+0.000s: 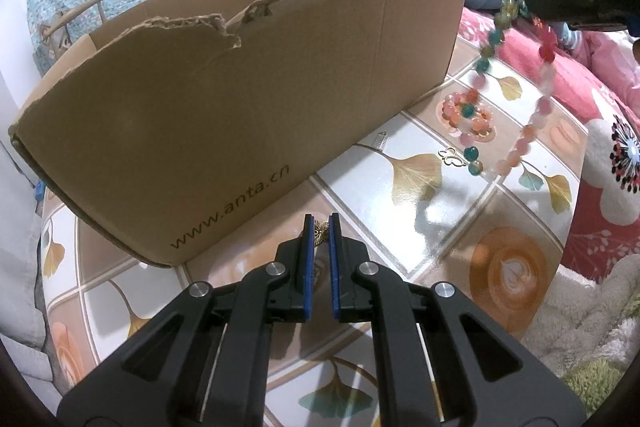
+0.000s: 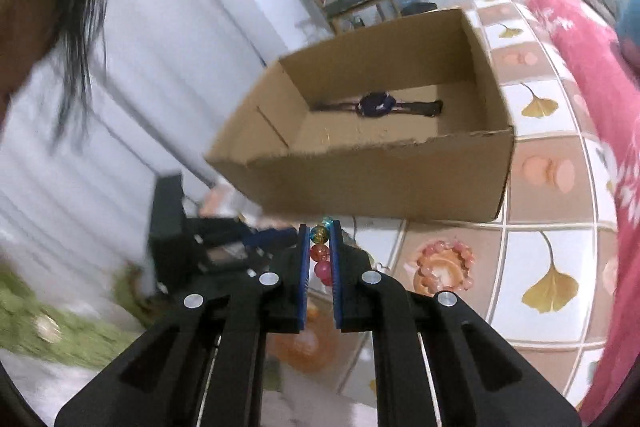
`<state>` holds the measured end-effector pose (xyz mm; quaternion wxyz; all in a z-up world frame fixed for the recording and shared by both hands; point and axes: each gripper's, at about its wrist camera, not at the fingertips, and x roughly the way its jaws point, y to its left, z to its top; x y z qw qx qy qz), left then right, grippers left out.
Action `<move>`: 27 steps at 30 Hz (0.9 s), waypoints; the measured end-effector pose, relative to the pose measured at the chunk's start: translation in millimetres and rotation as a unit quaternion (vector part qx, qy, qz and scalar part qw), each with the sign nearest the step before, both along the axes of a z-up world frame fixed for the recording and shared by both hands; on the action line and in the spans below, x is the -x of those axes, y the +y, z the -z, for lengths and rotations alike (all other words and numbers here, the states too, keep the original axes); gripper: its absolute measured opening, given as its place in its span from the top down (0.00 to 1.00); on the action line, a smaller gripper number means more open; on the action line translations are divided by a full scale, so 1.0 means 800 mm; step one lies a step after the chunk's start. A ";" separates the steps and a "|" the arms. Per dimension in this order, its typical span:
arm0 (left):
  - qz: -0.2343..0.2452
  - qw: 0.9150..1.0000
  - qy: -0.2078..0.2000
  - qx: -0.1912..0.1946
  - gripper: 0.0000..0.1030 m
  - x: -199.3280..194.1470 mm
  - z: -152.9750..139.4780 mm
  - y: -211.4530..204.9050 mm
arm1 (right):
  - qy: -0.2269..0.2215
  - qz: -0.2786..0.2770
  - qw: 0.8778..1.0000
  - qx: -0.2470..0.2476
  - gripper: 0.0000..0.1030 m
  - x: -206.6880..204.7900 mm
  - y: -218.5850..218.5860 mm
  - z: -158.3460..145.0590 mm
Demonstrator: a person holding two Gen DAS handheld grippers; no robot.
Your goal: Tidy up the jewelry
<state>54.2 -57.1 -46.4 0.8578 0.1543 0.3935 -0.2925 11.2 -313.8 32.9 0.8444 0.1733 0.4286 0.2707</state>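
My left gripper (image 1: 321, 227) is shut on a small gold filigree ornament (image 1: 320, 229), low over the table beside the cardboard box (image 1: 224, 115). My right gripper (image 2: 320, 233) is shut on a colourful bead necklace (image 2: 321, 251); in the left wrist view that necklace (image 1: 536, 115) hangs from the right gripper (image 1: 520, 5) down to the table. A pink bead bracelet (image 1: 466, 113) lies coiled on the table, also in the right wrist view (image 2: 442, 267). A gold butterfly charm (image 1: 451, 155) and a small silver piece (image 1: 381, 140) lie near the box. A dark watch-like item (image 2: 376, 105) lies inside the box (image 2: 400, 179).
The tiled ginkgo-pattern table (image 1: 400, 195) ends at right against a red floral bedcover (image 1: 600, 131). A green rug (image 2: 60, 331) lies below the table edge. A person's head (image 2: 36, 11) is close at the left of the right wrist view.
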 end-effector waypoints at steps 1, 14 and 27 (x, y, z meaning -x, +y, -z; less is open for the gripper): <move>0.000 1.000 0.000 0.000 0.94 0.000 0.000 0.000 | 0.006 0.009 1.000 -0.004 0.91 -0.003 -0.006 0.002; -0.002 1.000 -0.002 -0.002 0.94 0.002 0.002 -0.004 | 0.069 0.120 0.972 0.188 0.67 -0.017 -0.040 0.055; -0.002 1.000 -0.002 -0.002 0.94 0.002 0.002 -0.007 | 0.002 -0.031 0.980 0.196 0.62 -0.048 0.092 0.089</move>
